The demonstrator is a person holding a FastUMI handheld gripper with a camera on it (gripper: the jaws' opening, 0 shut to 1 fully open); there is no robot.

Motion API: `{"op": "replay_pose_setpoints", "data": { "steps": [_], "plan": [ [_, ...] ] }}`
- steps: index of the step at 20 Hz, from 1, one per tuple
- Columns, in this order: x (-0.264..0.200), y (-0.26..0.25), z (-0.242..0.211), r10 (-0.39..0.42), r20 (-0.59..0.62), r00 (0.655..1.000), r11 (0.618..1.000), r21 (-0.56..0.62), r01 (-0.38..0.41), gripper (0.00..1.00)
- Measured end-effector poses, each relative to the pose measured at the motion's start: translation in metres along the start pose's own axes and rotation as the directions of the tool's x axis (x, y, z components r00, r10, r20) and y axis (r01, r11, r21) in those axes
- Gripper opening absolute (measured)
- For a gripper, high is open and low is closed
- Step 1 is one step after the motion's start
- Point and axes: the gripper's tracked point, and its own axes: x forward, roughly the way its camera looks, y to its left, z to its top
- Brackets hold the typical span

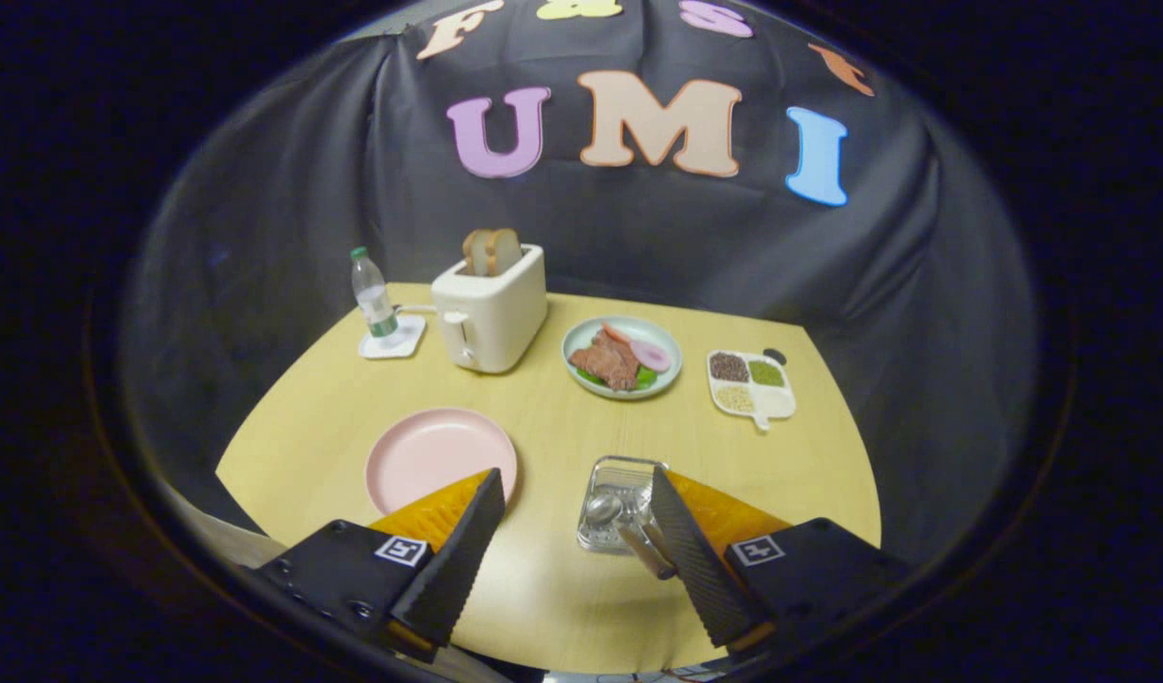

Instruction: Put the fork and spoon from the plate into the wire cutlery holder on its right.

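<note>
A pink plate (430, 453) lies bare on the yellow table (544, 588), partly behind my left finger. To its right stands the wire cutlery holder (619, 474). A spoon (604, 509) lies in the holder with its bowl to the left. A second handle, seemingly the fork's (646, 553), sticks out toward me beside it. My gripper (577, 489) hovers above the table, open, with nothing between its fingers. The right finger (697, 560) overlaps the holder's right side.
A white toaster (489, 308) with bread stands at the back, a water bottle (371, 294) on a coaster to its left. A plate of food (622, 357) and a divided dish of grains (750, 383) sit at the back right. The table's front edge is close below the fingers.
</note>
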Motion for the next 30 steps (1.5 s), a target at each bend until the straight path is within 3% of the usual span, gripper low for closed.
{"op": "replay_pose_setpoints", "data": {
  "steps": [6,9,12,17,22,26,30],
  "plan": [
    [-0.045,0.014,0.053,-0.027,0.272,0.962,0.999,0.051,0.014,0.99],
    [-0.065,0.017,0.076,-0.049,0.386,0.921,0.997,0.069,0.024,0.99],
    [-0.087,0.018,0.097,-0.087,0.506,0.858,0.995,0.094,0.046,0.99],
    [-0.101,0.011,0.108,-0.146,0.584,0.799,0.989,0.082,0.121,0.99],
    [-0.098,0.011,0.123,-0.149,0.605,0.782,0.988,0.126,0.091,0.99],
    [-0.094,0.009,0.127,-0.136,0.599,0.789,0.986,0.161,0.048,0.99],
    [-0.092,0.002,0.121,-0.147,0.586,0.797,0.986,0.156,0.067,0.98]
  ]
}}
